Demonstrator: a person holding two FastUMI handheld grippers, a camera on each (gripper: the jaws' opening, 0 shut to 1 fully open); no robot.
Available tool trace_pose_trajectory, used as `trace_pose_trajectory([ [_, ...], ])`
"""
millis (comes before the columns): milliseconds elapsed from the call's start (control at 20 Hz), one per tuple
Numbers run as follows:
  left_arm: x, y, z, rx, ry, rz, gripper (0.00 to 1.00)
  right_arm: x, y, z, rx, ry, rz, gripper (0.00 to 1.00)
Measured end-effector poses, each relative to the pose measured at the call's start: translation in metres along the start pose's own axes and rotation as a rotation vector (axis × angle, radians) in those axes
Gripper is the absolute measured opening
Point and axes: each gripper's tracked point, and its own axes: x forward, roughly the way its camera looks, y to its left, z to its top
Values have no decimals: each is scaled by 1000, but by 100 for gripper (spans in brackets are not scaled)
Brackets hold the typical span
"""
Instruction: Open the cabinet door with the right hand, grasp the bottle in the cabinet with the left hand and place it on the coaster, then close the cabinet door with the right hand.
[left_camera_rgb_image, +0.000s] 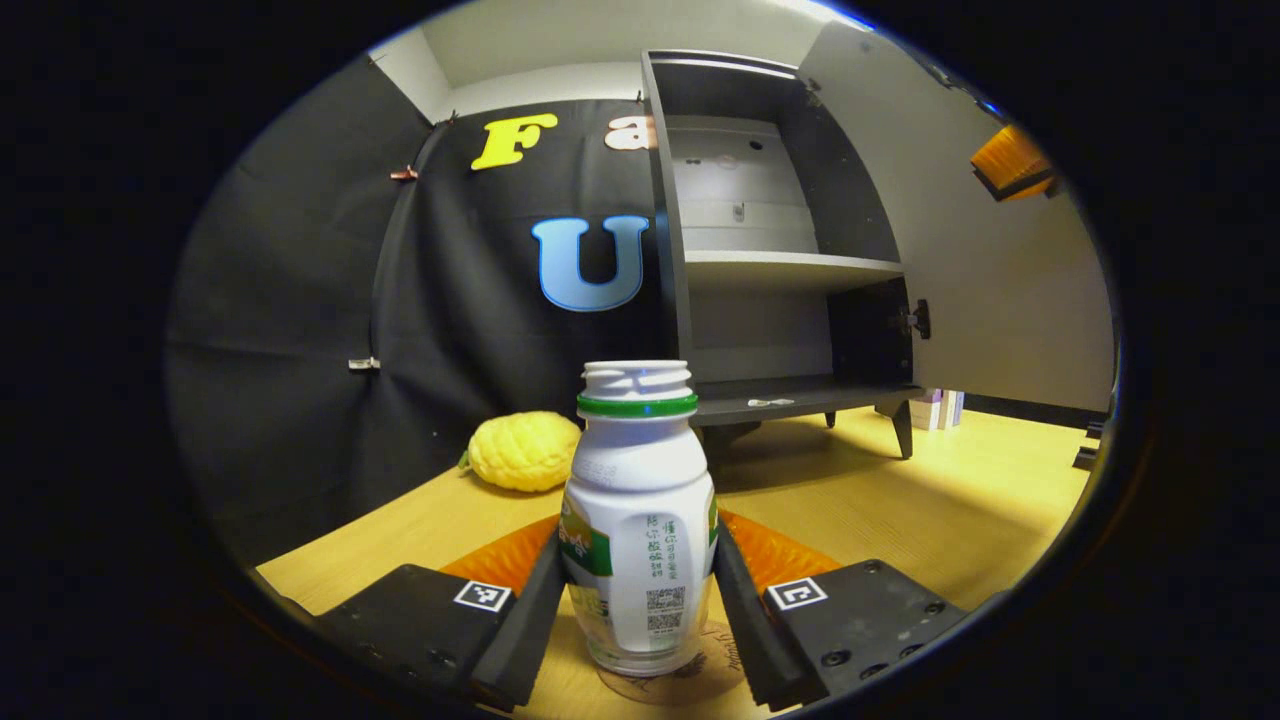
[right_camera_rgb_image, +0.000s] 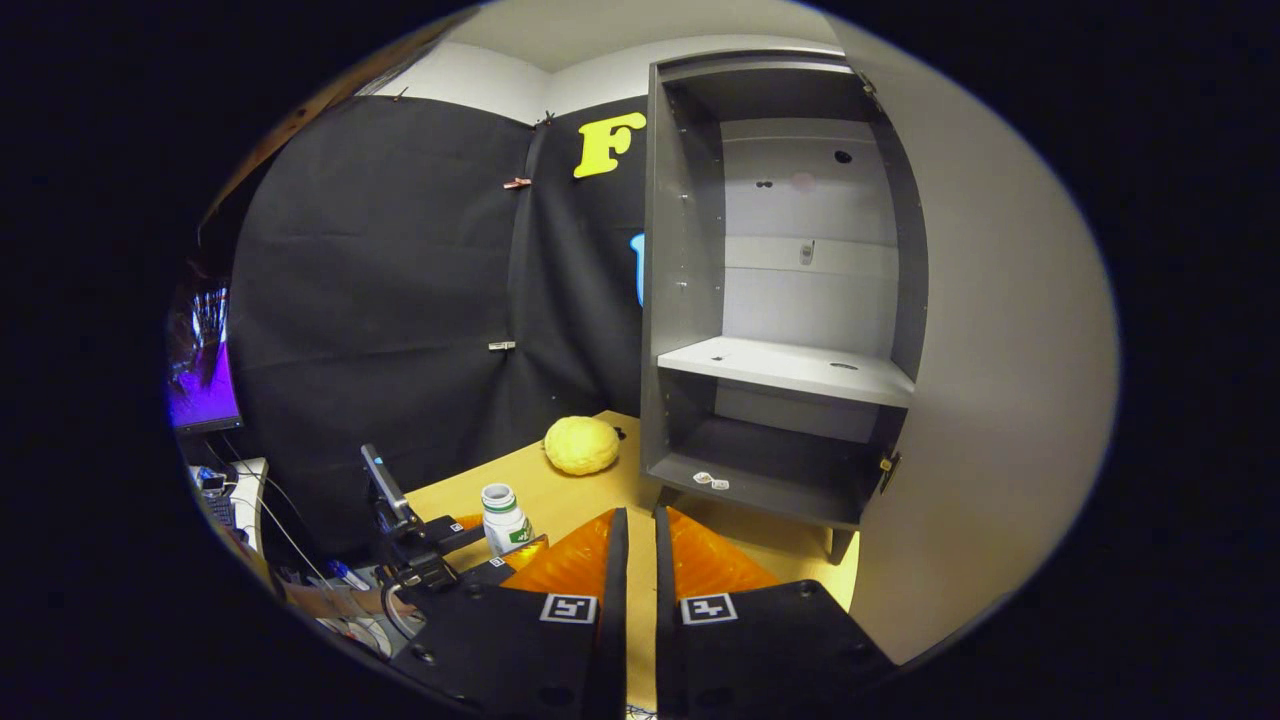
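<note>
A white bottle (left_camera_rgb_image: 638, 500) with a green neck ring and no cap stands upright on a thin brown coaster (left_camera_rgb_image: 690, 688) on the wooden table. My left gripper (left_camera_rgb_image: 638, 535) is shut on the bottle, one finger against each side of its lower body. In the right gripper view the same bottle (right_camera_rgb_image: 505, 515) and the left gripper (right_camera_rgb_image: 498, 548) sit at the table's near left. My right gripper (right_camera_rgb_image: 640, 515) is shut with nothing between its fingers, held back from the open grey cabinet (right_camera_rgb_image: 780, 380). The cabinet door (right_camera_rgb_image: 1000, 350) is swung wide to the right.
A yellow lemon-like fruit (left_camera_rgb_image: 525, 450) lies on the table (left_camera_rgb_image: 900, 500) left of the cabinet (left_camera_rgb_image: 780, 260). The door (left_camera_rgb_image: 1000, 280) stands open on the right, with small boxes (left_camera_rgb_image: 940, 408) at its foot. A small white tag (right_camera_rgb_image: 712, 481) lies on the cabinet floor. A monitor (right_camera_rgb_image: 200, 385) glows far left.
</note>
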Motion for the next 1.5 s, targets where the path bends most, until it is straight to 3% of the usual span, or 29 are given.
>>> trace_pose_trajectory([
  [350, -2, -3, -12, -38, 4, -3, 82, -6, 5, -9, -31, 23, 11, 16],
  [500, -5, -5, -13, -15, 19, 0, 99, -5, 6, -8, -23, 27, 15, 16],
  [850, -12, -20, -18, -83, 44, -30, 98, -3, 13, -5, -25, 34, 33, 16],
  [1200, -13, -5, -29, -87, 65, 14, 98, -1, 14, -13, -23, 58, 46, 16],
  [1500, -11, 11, -1, -79, 30, 41, 98, -1, 16, -6, -19, 53, 59, 16],
])
